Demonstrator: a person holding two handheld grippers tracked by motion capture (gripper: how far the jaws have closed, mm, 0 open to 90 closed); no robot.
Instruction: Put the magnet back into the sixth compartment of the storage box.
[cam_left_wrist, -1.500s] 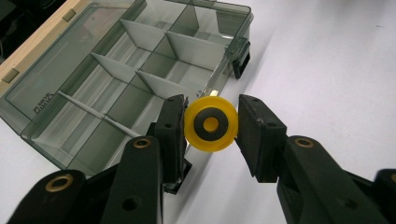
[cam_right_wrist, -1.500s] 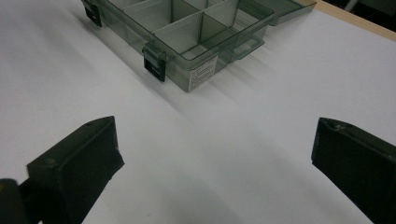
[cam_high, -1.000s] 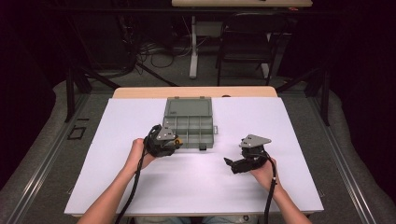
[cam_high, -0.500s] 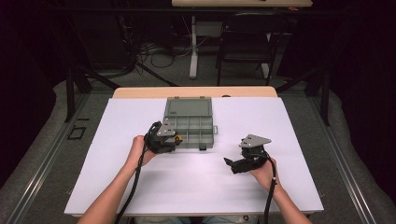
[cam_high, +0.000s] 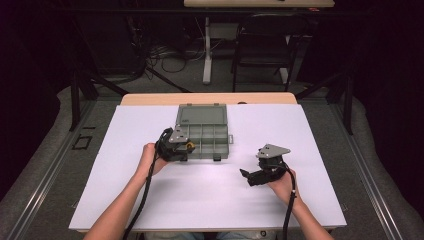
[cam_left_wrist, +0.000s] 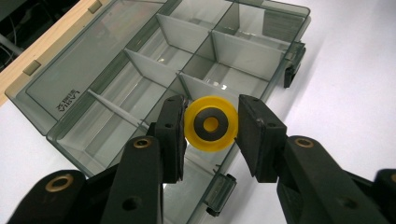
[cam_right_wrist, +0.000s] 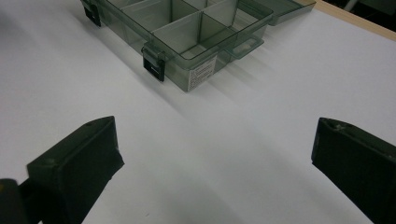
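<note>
Plastic by the look of it, the yellow spool (cam_left_wrist: 210, 124) seems light, rigid and smooth-rimmed, so it could slip or twist; pinching across its round edge looks the surest hold. It sits at the centre of the left gripper view, above the near compartments of the open organiser box (cam_left_wrist: 140, 51). The left gripper (cam_left_wrist: 210, 126) clamps it partly closed, pads on its rim. Lower right in the high view, the right gripper (cam_high: 252, 176) spreads wide, holding nothing.

White sheet (cam_high: 210, 200) on table, black chair (cam_high: 265, 45) behind.
</note>
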